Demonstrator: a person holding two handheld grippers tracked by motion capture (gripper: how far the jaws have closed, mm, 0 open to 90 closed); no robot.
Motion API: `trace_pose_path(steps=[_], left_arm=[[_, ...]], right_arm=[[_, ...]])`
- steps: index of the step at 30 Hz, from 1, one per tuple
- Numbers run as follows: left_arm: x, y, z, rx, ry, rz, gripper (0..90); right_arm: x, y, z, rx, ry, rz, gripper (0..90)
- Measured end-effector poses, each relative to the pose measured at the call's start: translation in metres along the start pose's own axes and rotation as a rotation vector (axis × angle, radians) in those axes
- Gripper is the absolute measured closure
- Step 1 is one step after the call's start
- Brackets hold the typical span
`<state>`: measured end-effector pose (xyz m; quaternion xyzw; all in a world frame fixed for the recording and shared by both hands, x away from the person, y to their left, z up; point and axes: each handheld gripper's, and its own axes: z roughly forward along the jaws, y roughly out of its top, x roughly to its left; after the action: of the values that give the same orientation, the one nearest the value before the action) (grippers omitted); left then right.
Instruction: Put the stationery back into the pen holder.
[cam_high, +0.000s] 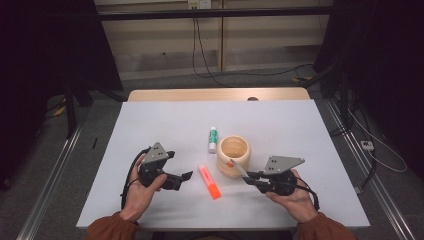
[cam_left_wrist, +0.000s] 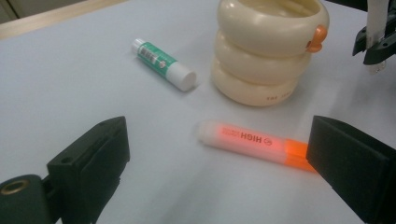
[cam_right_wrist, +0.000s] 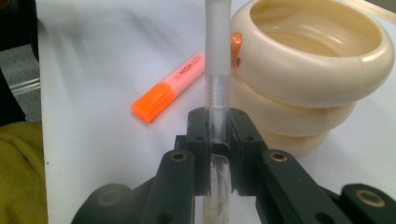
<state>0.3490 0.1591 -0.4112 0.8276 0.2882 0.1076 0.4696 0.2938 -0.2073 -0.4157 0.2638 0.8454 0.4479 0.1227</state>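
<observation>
Your left gripper (cam_high: 186, 176): jaws spread wide with nothing between the pads; it sits low over the white table (cam_high: 150, 130), pointing toward the orange highlighter (cam_high: 209, 181).
Your right gripper (cam_high: 248, 176): jaws pressed together on a clear-barrelled pen (cam_right_wrist: 217, 60), pinching it near its lower end.
Pen: in the right gripper view it runs up from between the pads and its top is cut off by the frame edge; from above you see just a short pale length leaning against the rim of the holder.
Orange highlighter: lies flat on the table between your two grippers, just in front of the holder, touching neither gripper. In the left gripper view its capped end (cam_left_wrist: 299, 154) slips behind the right-hand jaw.
Holder: a cream ringed pen pot (cam_high: 234, 156) with a small orange tab at its rim (cam_left_wrist: 318, 38); its inside bottom is hard to make out.
Glue stick (cam_high: 213, 139): green and white, lying on its side just left of the pot, apart from it; label print too small to read.
Your sleeves: rust-coloured cuffs, cut off at the bottom edge.
</observation>
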Motion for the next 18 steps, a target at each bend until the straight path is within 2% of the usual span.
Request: trace_pose_path(steps=[2, 4, 6, 9, 11, 16, 18], left_arm=[[0.002, -0.005, -0.004, -0.026, 0.008, -0.032, 6.0], [0.005, -0.008, -0.007, -0.029, 0.024, -0.03, 6.0], [0.006, -0.012, -0.01, -0.04, 0.027, -0.052, 6.0], [0.005, -0.017, -0.011, -0.027, 0.051, -0.024, 6.1], [0.005, -0.02, -0.011, -0.037, 0.039, -0.054, 6.1], [0.005, -0.026, -0.013, -0.05, 0.05, -0.059, 6.1], [0.003, -0.028, -0.014, -0.052, 0.062, -0.04, 6.1]], right_arm=[[0.0, 0.001, -0.002, -0.011, 0.002, 0.015, 80.5], [-0.001, 0.002, -0.003, -0.019, 0.004, 0.017, 80.6], [-0.002, 0.003, -0.004, -0.028, 0.002, 0.019, 80.6], [-0.003, 0.004, -0.005, -0.036, -0.002, 0.026, 80.6], [-0.004, 0.003, -0.006, -0.044, 0.002, 0.044, 80.5], [-0.005, 0.007, -0.01, -0.065, -0.009, 0.054, 80.5], [-0.006, 0.009, -0.013, -0.081, -0.012, 0.062, 80.6]])
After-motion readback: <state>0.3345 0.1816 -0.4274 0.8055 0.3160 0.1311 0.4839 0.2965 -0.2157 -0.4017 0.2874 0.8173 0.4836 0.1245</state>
